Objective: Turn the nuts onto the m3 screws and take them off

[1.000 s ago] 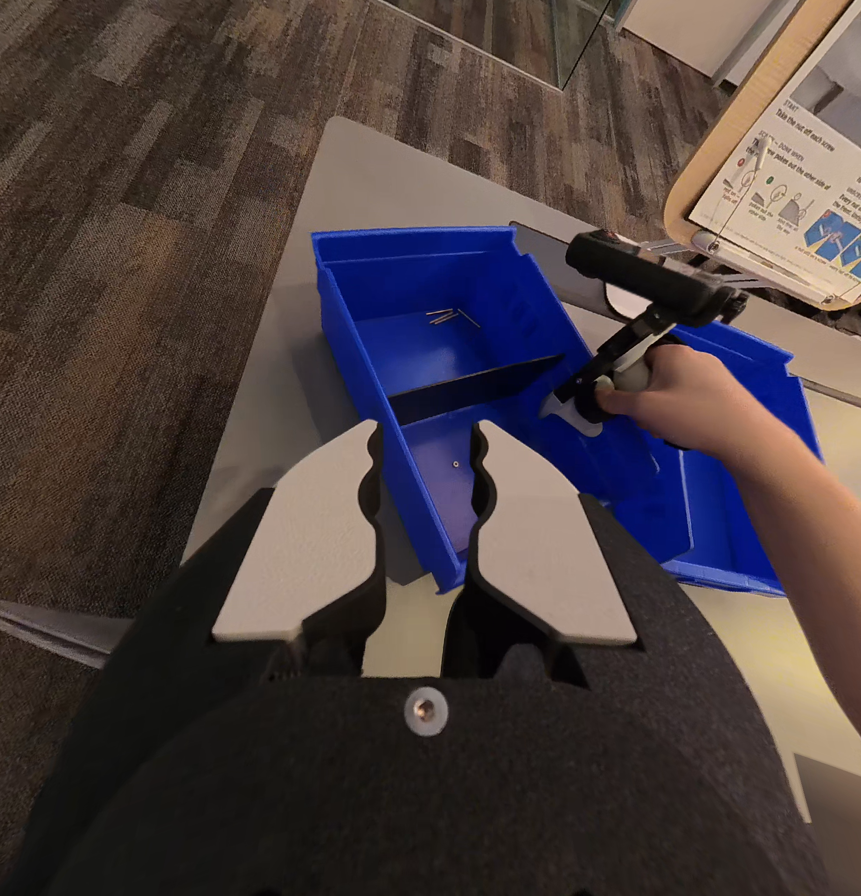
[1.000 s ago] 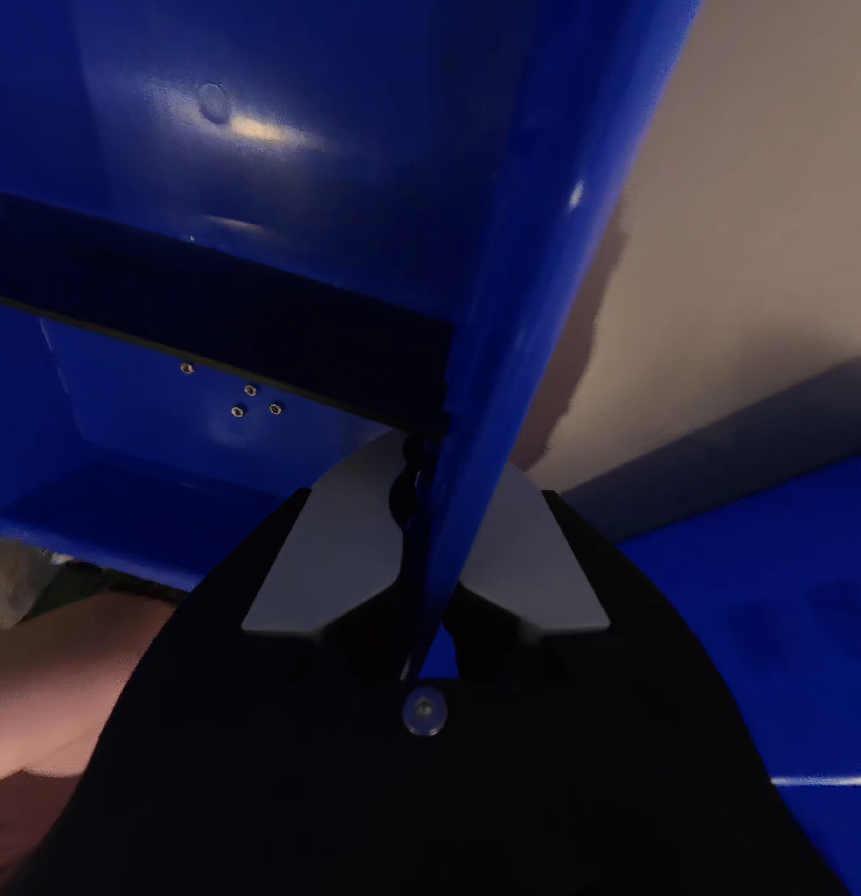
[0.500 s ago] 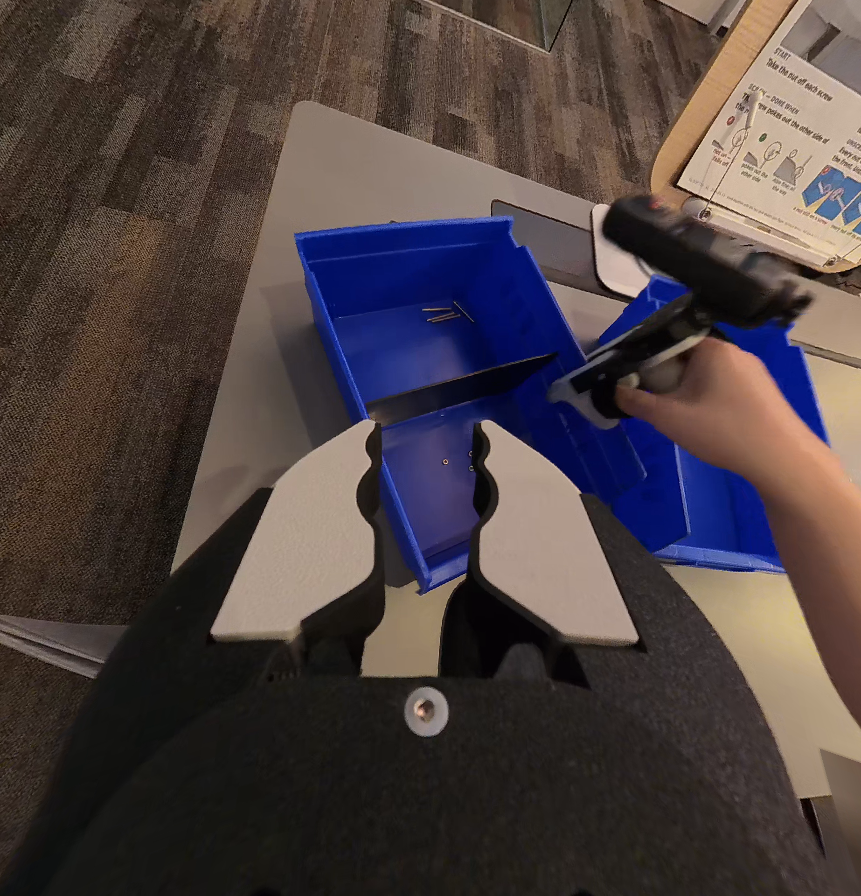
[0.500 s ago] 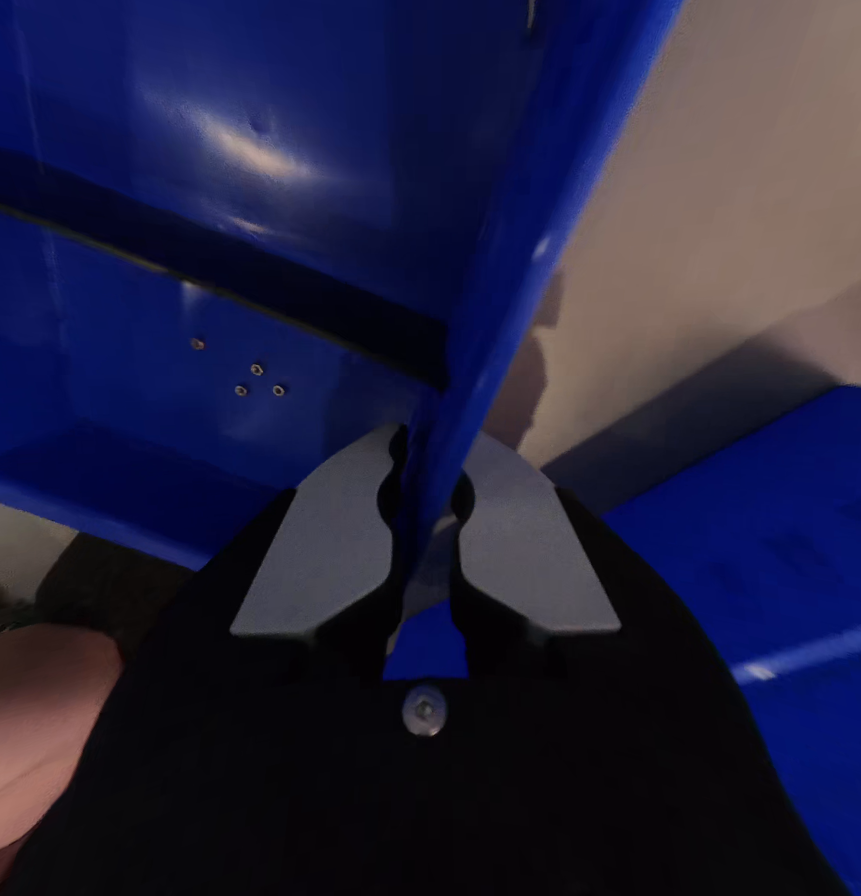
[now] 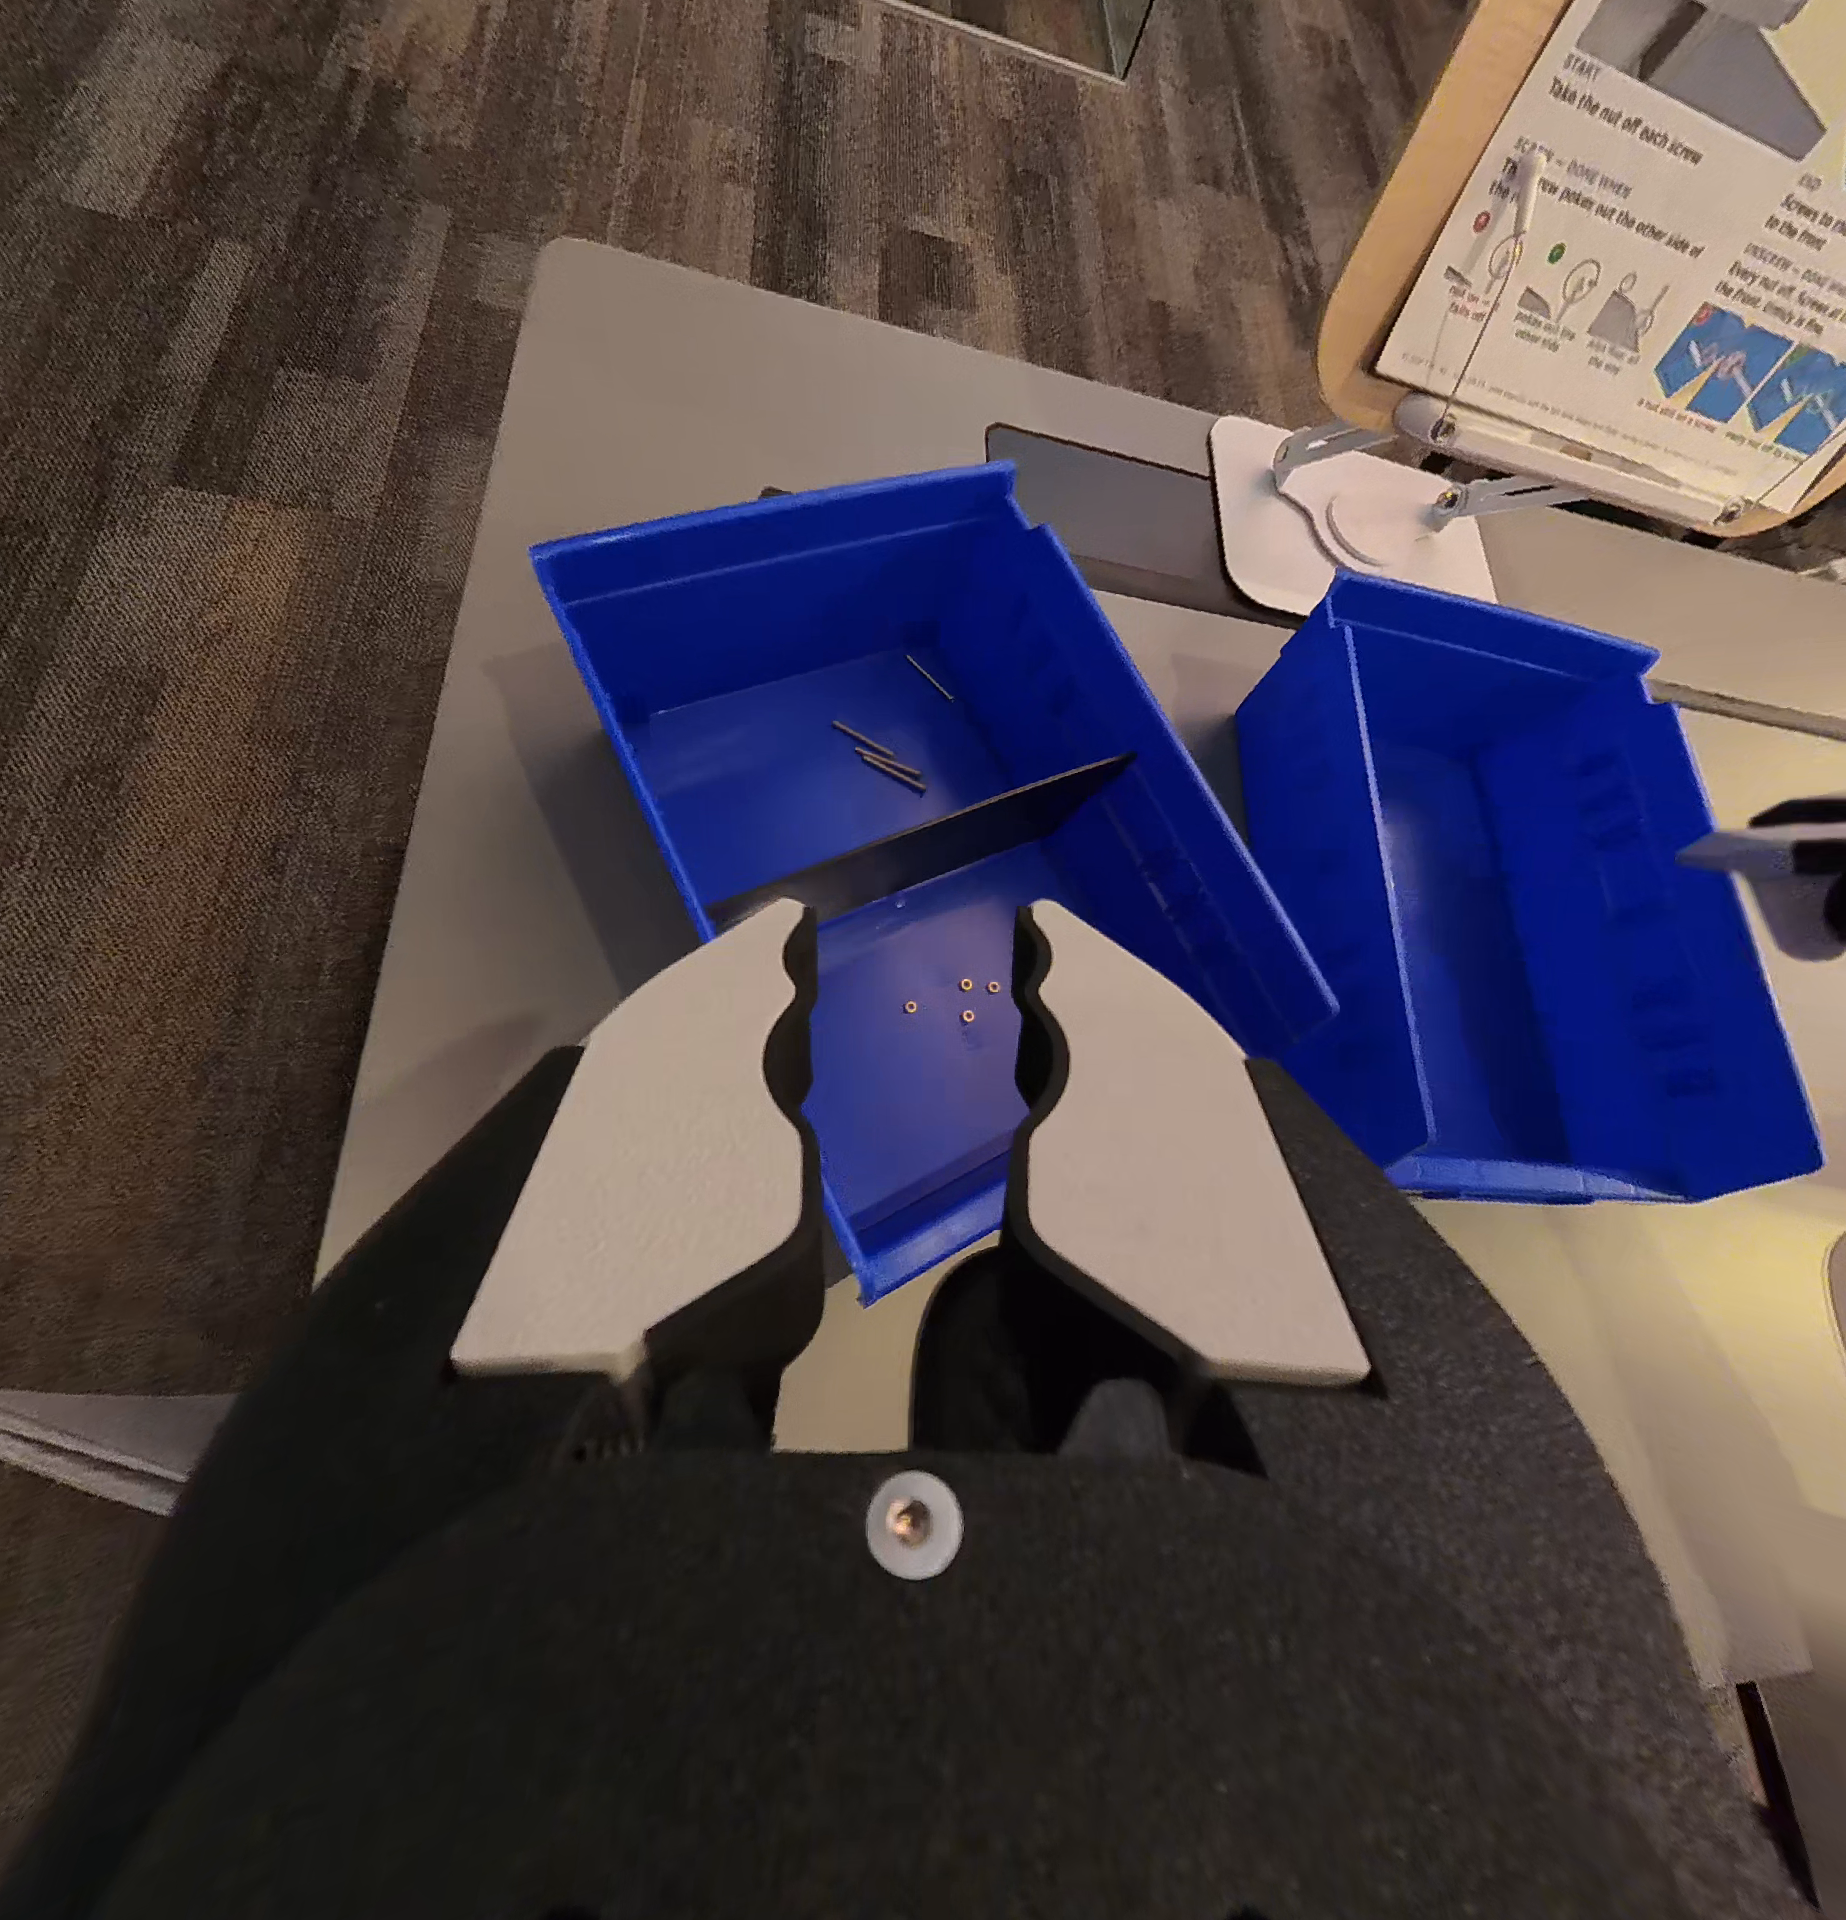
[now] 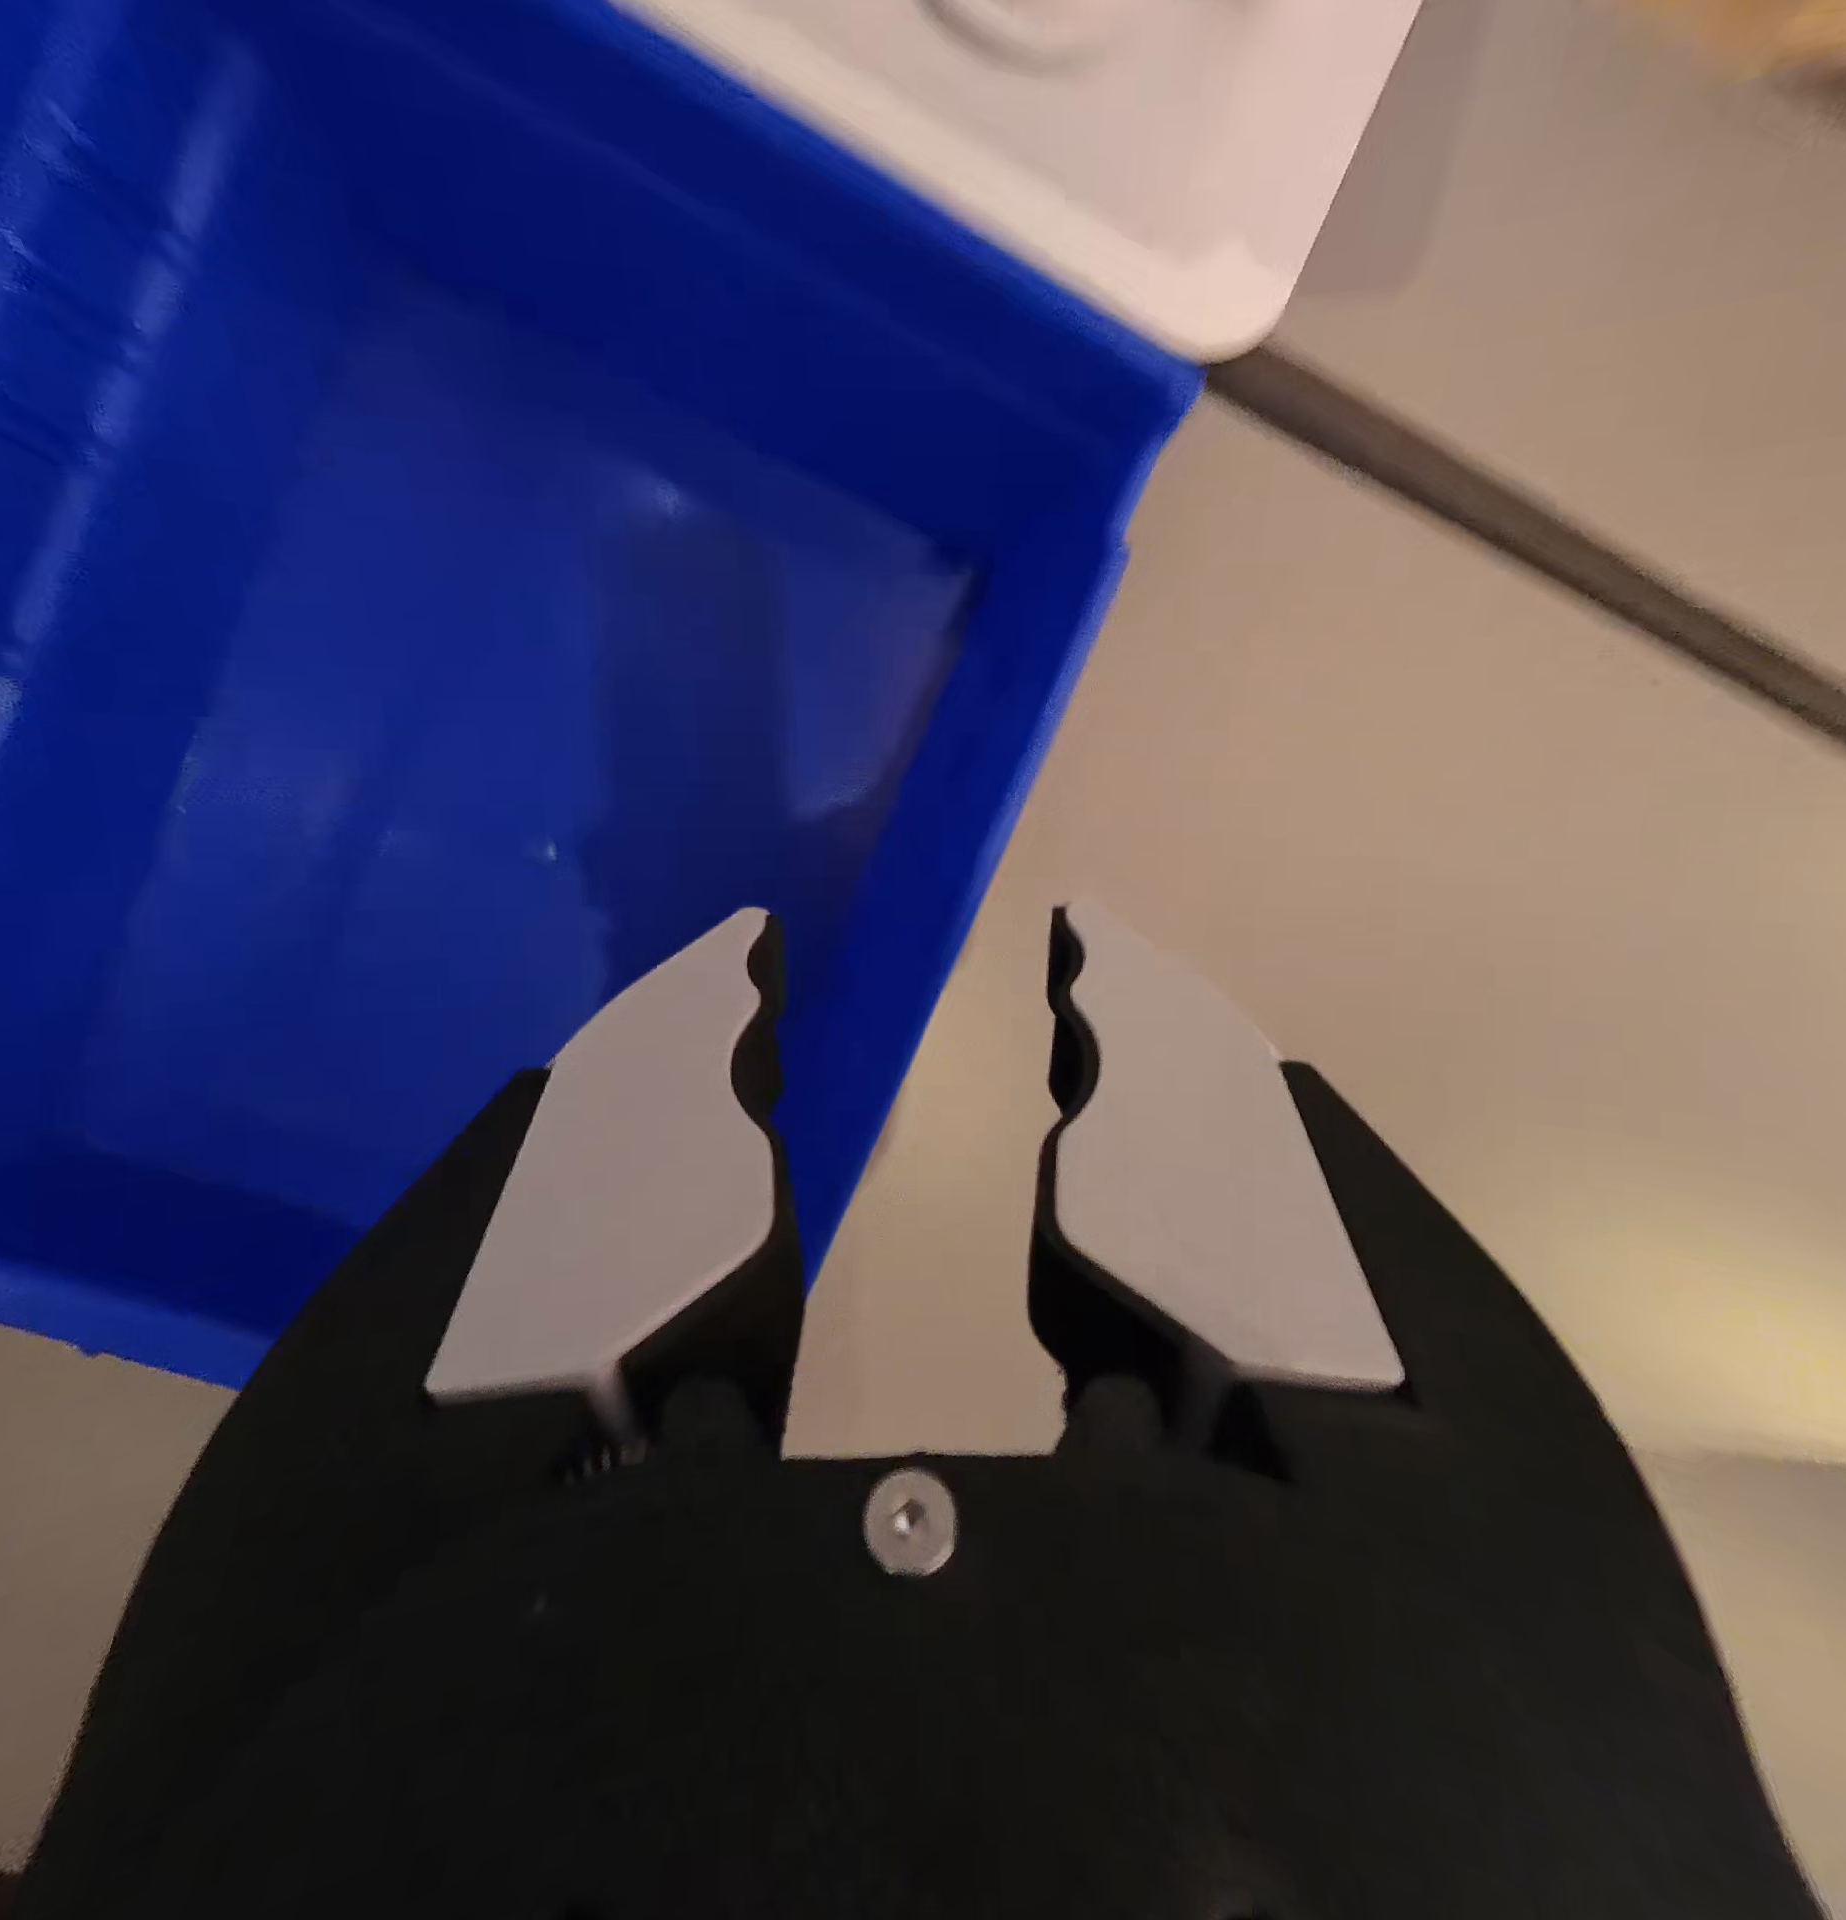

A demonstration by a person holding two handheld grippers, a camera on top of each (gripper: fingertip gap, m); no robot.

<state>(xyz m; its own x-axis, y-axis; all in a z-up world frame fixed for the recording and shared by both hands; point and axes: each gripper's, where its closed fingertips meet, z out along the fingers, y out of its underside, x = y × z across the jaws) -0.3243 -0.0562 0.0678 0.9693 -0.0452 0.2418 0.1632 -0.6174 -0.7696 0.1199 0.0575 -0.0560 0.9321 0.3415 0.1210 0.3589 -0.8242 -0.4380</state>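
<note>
A grey table [image 5: 690, 395] stands on a floor [image 5: 223, 312] of mottled brown and grey carpet. On the table, a white base plate [image 5: 1303, 520] lies just behind the empty blue bin [image 5: 1521, 935], at its far corner. Metal legs on that plate carry a wooden board [image 5: 1366, 343] tilted back, with a printed sheet [image 5: 1646, 239] clipped to it. A dark strip [image 5: 1095, 468] runs across the table to the left of the plate.

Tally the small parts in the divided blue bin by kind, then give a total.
Thin dark metal screws, rear compartment: 4
Small brass-coloured ring nuts, front compartment: 4
Total: 8
</note>
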